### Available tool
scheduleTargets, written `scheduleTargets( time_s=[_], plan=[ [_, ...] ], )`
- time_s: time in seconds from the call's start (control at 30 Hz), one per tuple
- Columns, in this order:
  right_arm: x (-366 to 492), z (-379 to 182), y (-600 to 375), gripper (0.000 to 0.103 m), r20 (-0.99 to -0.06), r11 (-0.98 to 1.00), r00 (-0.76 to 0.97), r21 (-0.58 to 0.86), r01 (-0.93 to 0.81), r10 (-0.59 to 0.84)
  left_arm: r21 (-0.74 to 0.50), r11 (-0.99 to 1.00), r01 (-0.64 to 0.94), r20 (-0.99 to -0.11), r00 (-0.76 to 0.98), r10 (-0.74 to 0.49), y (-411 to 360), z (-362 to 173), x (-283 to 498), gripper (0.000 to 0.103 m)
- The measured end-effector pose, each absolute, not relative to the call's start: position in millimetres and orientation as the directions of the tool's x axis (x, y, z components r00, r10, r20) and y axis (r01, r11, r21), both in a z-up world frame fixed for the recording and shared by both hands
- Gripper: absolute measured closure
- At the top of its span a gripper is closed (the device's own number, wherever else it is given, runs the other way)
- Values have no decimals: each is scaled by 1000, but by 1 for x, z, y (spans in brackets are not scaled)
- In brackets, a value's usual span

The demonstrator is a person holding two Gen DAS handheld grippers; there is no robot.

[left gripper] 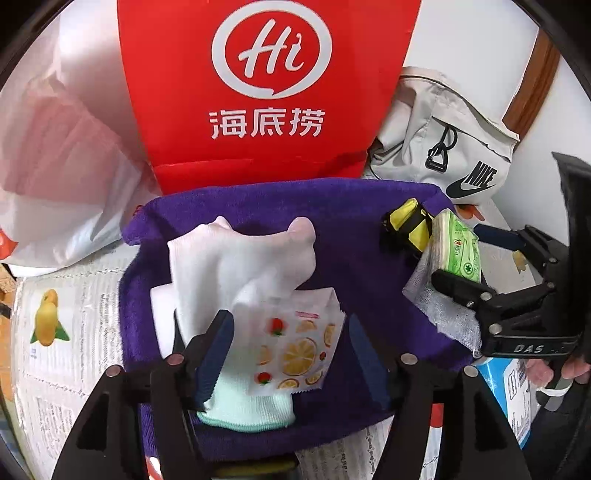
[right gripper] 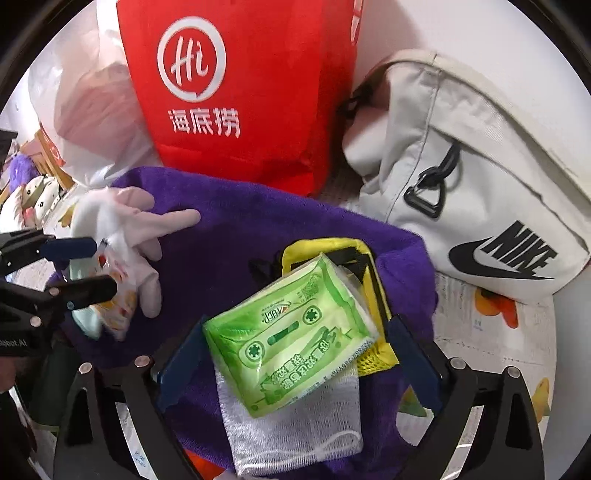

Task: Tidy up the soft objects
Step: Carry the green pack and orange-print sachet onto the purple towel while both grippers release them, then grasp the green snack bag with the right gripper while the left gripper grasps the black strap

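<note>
A purple towel [left gripper: 354, 236] covers the newspaper-lined table [left gripper: 74, 302] before a red bag [left gripper: 269, 85] and white wall [right gripper: 480, 29]. The left tool [left gripper: 291, 354] and right tool [right gripper: 295, 354] both gape open, holding nothing.

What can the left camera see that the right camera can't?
Only the left wrist view shows the lemon-print packet clearly, lying on the white gloves, and a blue box at the right edge.

Only the right wrist view shows the white mesh pouch fully, under the green tissue pack, and plush toys at the far left.

Both show the purple towel, red bag, Nike bag, yellow pouch, and both open tools: left, right.
</note>
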State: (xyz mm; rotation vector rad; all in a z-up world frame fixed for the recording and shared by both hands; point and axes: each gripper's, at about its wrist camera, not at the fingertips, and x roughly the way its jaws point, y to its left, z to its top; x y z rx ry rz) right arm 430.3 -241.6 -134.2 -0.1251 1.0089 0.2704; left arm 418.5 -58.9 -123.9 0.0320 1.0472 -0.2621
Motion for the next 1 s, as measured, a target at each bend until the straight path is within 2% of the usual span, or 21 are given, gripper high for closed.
scheduleTargets(
  time_s=[0.13,0.23,0.57,0.77,1.0],
  plan=[
    [423,-121,-243,3,-830,962,531,24,-272,170,-34,973,230,-851,504,-148,-59,-115,407,31],
    [415,-112,-243,3,-820,964,547,25,-265,172,-65,970,234,-847,500,-178,-54,-106,397,31],
    [349,-78,-228,3,-770,956,600,41,-290,216,-62,975,212,-807,565,-174,-24,-79,341,31],
    [279,-79,-198,18,-794,929,538,90,-358,284,-71,986,151,-787,599,-148,7,-74,297,31],
    [209,-102,-145,18,-820,865,457,88,-494,344,-43,997,59,-718,692,-72,46,-75,235,31]
  ],
)
